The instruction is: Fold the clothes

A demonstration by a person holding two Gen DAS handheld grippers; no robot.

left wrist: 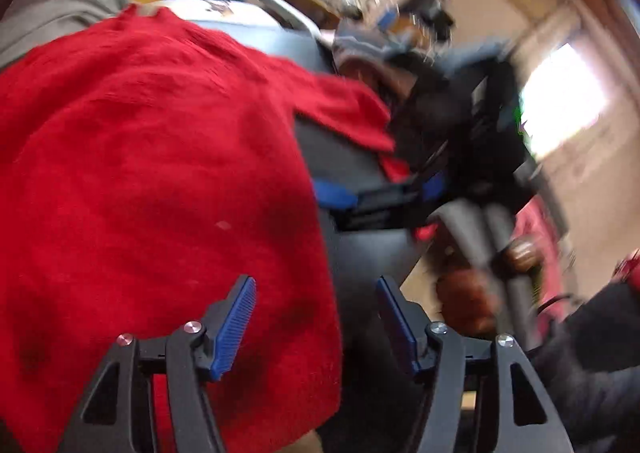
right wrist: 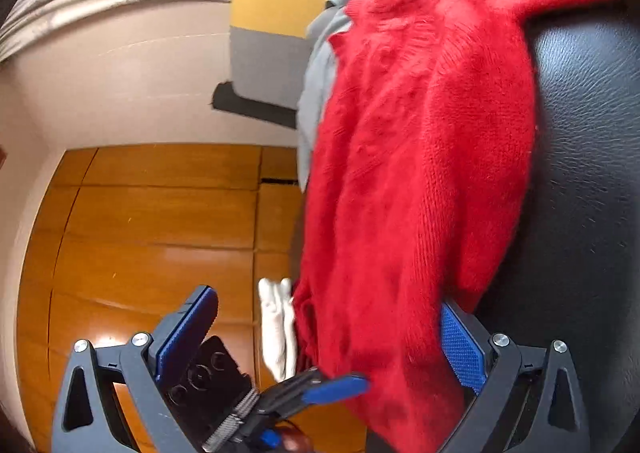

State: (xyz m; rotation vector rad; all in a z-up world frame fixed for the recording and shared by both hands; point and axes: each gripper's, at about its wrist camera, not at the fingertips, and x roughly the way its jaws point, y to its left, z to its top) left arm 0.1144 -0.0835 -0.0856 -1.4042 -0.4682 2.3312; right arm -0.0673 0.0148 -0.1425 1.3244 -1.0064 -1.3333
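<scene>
A red knitted sweater lies draped over a black leather seat; it also shows in the right wrist view, hanging over the seat's edge. My left gripper is open just above the sweater's right edge, its blue pads apart with nothing between them. My right gripper is open wide, with the sweater's lower edge lying between its jaws, against the right pad. The right gripper also shows in the left wrist view, blurred. The left gripper shows below in the right wrist view.
A grey garment lies under the sweater at the seat's far side. A white cloth lies on the orange wooden floor. A yellow, grey and blue panel stands by the wall. The person's hand holds the right gripper's handle.
</scene>
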